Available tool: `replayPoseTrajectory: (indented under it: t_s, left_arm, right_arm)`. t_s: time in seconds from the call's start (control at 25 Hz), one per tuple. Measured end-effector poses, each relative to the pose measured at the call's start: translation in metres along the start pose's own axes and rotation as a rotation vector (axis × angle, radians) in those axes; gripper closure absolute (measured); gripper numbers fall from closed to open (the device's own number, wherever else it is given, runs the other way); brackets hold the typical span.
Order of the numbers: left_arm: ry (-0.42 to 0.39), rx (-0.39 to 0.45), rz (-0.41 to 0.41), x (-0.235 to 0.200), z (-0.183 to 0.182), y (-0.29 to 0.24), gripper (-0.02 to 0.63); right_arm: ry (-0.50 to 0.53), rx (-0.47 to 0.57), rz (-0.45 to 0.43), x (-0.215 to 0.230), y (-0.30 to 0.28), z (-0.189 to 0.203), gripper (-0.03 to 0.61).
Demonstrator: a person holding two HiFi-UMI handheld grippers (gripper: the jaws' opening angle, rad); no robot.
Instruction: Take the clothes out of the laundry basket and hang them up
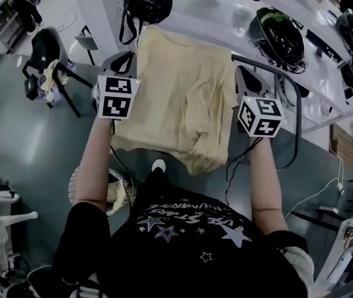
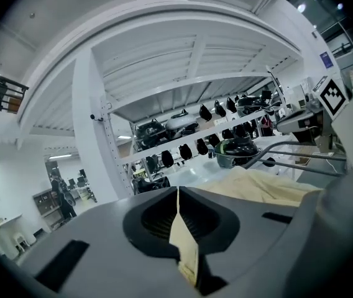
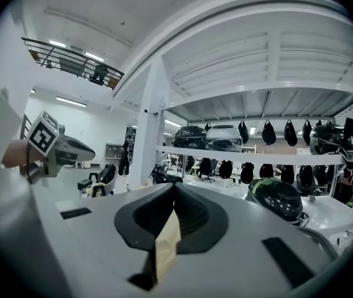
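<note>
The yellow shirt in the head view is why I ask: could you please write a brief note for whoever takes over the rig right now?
The left gripper is shut on one upper edge of the yellow shirt. The right gripper is shut on the other edge.
The shirt hangs spread between them, raised, next to the grey rail.
The laundry basket sits on the floor below the left arm, and something pale seems to remain inside.
Done: the shirt is out of the basket.
Left: hang the shirt up, then check the basket.
</note>
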State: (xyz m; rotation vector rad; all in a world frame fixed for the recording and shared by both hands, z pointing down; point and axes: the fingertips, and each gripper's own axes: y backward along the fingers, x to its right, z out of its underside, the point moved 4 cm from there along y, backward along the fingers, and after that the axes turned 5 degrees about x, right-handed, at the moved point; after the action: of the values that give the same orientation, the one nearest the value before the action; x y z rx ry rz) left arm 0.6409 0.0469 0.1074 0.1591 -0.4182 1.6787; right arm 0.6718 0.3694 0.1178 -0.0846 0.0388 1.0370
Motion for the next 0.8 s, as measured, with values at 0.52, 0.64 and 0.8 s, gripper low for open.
replayPoseTrajectory:
  t_s: [0.52, 0.64, 0.8]
  left_arm:
    - [0.101, -0.004, 0.004, 0.075, 0.018, 0.129, 0.595]
    - [0.125, -0.025, -0.008, 0.097, 0.025, 0.153, 0.595]
    - [0.148, -0.064, -0.013, 0.127, 0.038, 0.184, 0.595]
  right_arm:
    - [0.012, -0.006, -0.126, -0.050, 0.119, 0.028, 0.569]
    - [0.012, -0.019, -0.153, -0.053, 0.147, 0.036, 0.569]
    - [-0.010, -0.034, -0.183, -0.057, 0.176, 0.046, 0.569]
